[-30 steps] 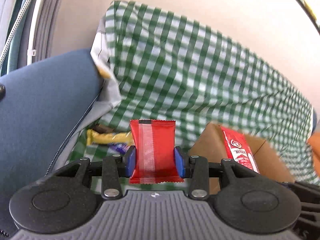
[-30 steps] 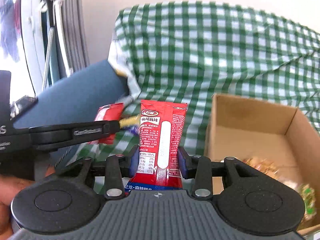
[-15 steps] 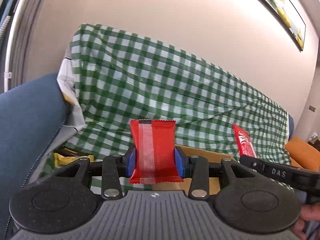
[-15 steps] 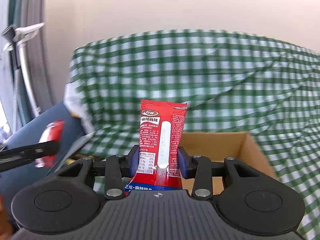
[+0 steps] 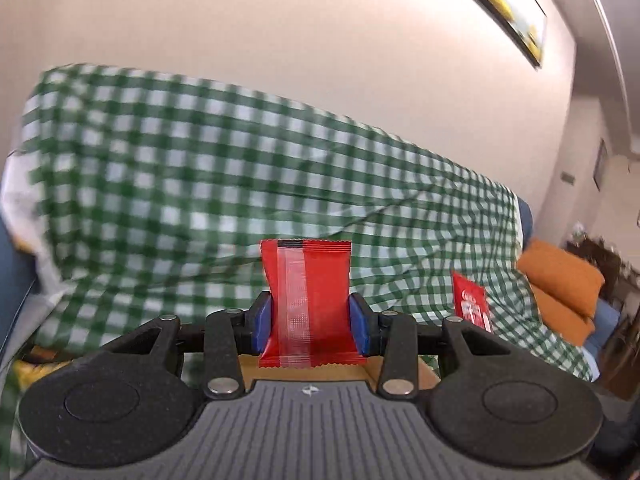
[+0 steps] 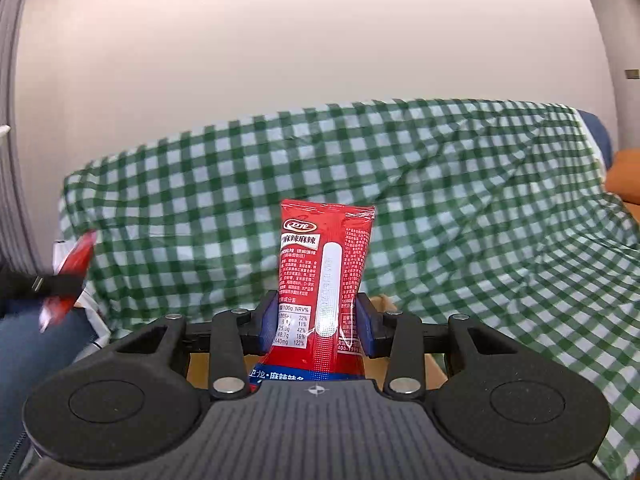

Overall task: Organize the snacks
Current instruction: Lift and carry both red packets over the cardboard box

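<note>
My left gripper (image 5: 310, 320) is shut on a small red snack packet (image 5: 306, 280), held upright with its back seam toward the camera. My right gripper (image 6: 318, 318) is shut on a taller red spicy-strip packet (image 6: 326, 264) with white print. The tall packet also shows at the right of the left wrist view (image 5: 471, 306); the small packet shows blurred at the left of the right wrist view (image 6: 72, 268). A brown cardboard box (image 6: 400, 364) lies just below and behind both grippers, mostly hidden by them (image 5: 424, 376).
A green-and-white checked cloth (image 6: 440, 200) covers the sofa back and seat. A blue armrest (image 6: 36, 356) is at the left. Orange cushions (image 5: 560, 284) lie at the far right. A yellow wrapper (image 5: 28, 372) lies low at the left. A beige wall stands behind.
Both grippers have risen and tilted up with their packets; the box and loose snacks have dropped nearly out of view and more wall shows. Both grips are unchanged.
</note>
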Available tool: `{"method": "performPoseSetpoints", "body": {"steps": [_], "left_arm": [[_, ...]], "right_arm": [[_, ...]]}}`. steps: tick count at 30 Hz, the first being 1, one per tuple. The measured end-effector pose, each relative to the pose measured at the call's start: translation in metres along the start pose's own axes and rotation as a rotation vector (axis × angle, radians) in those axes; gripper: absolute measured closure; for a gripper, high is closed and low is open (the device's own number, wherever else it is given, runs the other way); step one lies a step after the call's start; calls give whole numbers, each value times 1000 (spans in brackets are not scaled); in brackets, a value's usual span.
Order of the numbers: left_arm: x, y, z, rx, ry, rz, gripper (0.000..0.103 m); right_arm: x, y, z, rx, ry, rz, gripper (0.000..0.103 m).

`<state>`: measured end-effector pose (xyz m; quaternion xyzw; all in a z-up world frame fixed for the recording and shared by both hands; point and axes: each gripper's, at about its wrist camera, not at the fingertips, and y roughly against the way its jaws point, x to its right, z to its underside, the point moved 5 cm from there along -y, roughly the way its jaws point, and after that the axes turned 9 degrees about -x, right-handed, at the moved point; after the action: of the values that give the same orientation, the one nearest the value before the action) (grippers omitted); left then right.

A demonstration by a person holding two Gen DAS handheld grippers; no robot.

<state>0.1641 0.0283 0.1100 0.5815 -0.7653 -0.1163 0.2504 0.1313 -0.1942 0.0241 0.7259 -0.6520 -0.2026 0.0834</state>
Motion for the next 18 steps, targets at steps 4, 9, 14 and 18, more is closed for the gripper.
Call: {"method": "performPoseSetpoints", "body": {"steps": [4,9,14,18], "left_arm": [[11,-20,-4,33,-20,14,58],[11,-52,32,-59,-92,-54,59],[11,-64,38,-86,-79,-46,58],[9,-74,36,-113,-50,-31,58]], "right_arm": [[9,3,-6,-19,-32,33,62],[13,-9,-2,11,120,98,62],[25,-24,-3,-9,57,105,62],[19,-31,-1,-26,91,126,62]]}}
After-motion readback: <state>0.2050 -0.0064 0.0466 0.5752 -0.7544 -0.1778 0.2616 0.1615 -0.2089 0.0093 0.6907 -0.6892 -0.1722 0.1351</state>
